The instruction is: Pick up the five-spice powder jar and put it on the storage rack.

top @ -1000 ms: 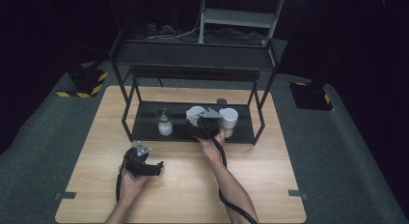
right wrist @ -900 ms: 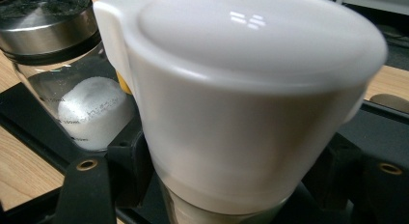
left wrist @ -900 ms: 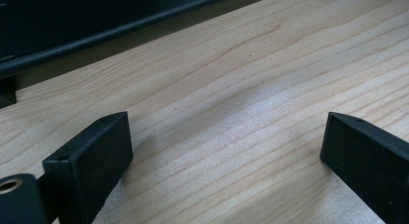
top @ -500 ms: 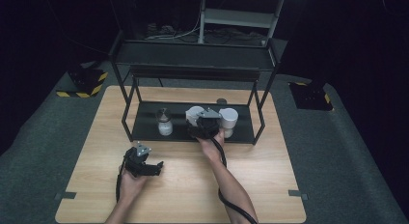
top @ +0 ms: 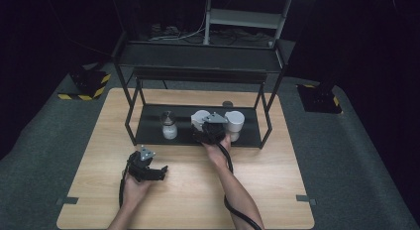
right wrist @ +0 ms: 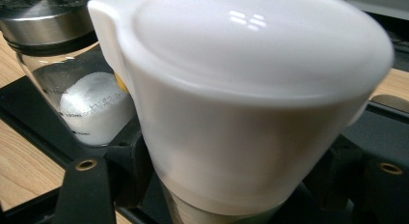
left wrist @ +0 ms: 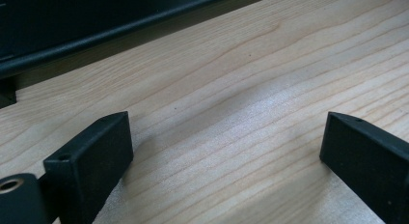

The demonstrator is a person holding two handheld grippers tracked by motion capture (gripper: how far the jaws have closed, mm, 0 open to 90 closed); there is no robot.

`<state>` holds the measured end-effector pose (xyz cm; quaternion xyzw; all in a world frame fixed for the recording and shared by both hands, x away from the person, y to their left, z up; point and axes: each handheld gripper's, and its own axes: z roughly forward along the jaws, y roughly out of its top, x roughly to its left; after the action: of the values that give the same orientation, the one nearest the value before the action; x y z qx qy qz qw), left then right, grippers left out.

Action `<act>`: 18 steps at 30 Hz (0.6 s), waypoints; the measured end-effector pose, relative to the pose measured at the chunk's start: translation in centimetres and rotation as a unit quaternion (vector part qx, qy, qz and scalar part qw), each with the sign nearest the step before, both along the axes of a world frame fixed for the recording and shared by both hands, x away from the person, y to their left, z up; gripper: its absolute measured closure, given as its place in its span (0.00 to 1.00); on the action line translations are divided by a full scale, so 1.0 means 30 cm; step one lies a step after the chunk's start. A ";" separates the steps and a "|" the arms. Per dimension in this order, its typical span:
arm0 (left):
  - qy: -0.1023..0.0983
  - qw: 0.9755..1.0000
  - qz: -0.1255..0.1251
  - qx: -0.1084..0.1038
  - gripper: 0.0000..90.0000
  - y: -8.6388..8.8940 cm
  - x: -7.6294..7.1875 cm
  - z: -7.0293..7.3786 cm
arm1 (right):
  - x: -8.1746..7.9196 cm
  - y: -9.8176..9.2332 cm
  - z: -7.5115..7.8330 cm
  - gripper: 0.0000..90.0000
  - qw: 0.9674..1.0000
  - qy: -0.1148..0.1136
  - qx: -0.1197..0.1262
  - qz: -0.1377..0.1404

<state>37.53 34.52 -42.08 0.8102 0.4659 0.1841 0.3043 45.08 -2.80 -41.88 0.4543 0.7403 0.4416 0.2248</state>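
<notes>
At centre frame in the high view, the right tool (top: 212, 127) has its jaws around a white lidded container (right wrist: 241, 89) on the black rack shelf (top: 148, 122), apparently not yet lifted. The left tool (top: 147, 169), lower left, rests wide open and empty on the table (left wrist: 231, 89).
</notes>
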 end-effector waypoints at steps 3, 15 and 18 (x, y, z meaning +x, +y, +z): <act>0.000 1.000 0.000 0.000 0.05 0.000 0.000 0.000 | 0.000 0.000 0.001 0.34 1.000 0.001 0.000 0.000; 0.000 1.000 0.000 0.000 0.05 0.000 0.000 0.000 | 0.002 0.004 0.006 0.34 1.000 0.000 -0.005 0.002; 0.000 1.000 0.000 0.000 0.05 0.000 0.000 0.000 | 0.002 -0.006 0.003 0.31 1.000 0.000 0.004 0.003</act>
<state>37.53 34.52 -42.08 0.8101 0.4661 0.1840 0.3044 45.15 -2.96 -41.78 0.4530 0.7399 0.4451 0.2219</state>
